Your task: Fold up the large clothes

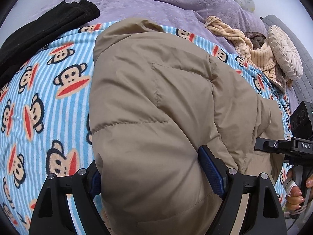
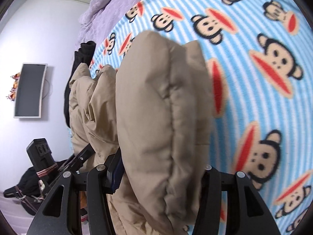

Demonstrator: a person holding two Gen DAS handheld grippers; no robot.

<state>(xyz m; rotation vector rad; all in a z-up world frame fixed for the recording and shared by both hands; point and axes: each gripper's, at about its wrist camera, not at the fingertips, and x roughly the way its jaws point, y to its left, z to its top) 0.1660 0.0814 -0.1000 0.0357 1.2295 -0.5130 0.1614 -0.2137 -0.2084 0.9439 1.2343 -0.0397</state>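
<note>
Jacket (image 1: 156, 101), a tan padded garment, is lying bunched on a blanket (image 1: 39, 101) with blue stripes and a monkey-face print. Nearest the left wrist camera, the left gripper (image 1: 156, 176) is pinching a thick fold of the jacket: the blue-padded fingers (image 1: 211, 172) are pressing into the fabric on either side, and the padding is bulging up between them and covering part of the left-hand finger. At the right edge of that view, the right gripper (image 1: 283, 146) is appearing side-on, with a hand (image 1: 295, 192) wrapping around its handle; its fingertips are lying behind jacket fabric there. In the right wrist view, the right gripper (image 2: 162, 178) is likewise clamping a puffy quilted fold that is standing up between its two fingers and hiding most of the right-hand one. The rest of the jacket is trailing away to the left of that fold, toward the left gripper (image 2: 78, 156), which is touching the fabric at its far edge. Beyond the jacket, a black garment (image 1: 49, 29) is lying folded at the blanket's far left corner. Farther back, a purple quilt (image 1: 166, 4) is covering the bed. To the right, a striped yellow garment (image 1: 254, 49) is lying crumpled beside a round pleated cushion (image 1: 285, 52). A dark wall screen (image 2: 29, 90) is hanging on the pale wall.
</note>
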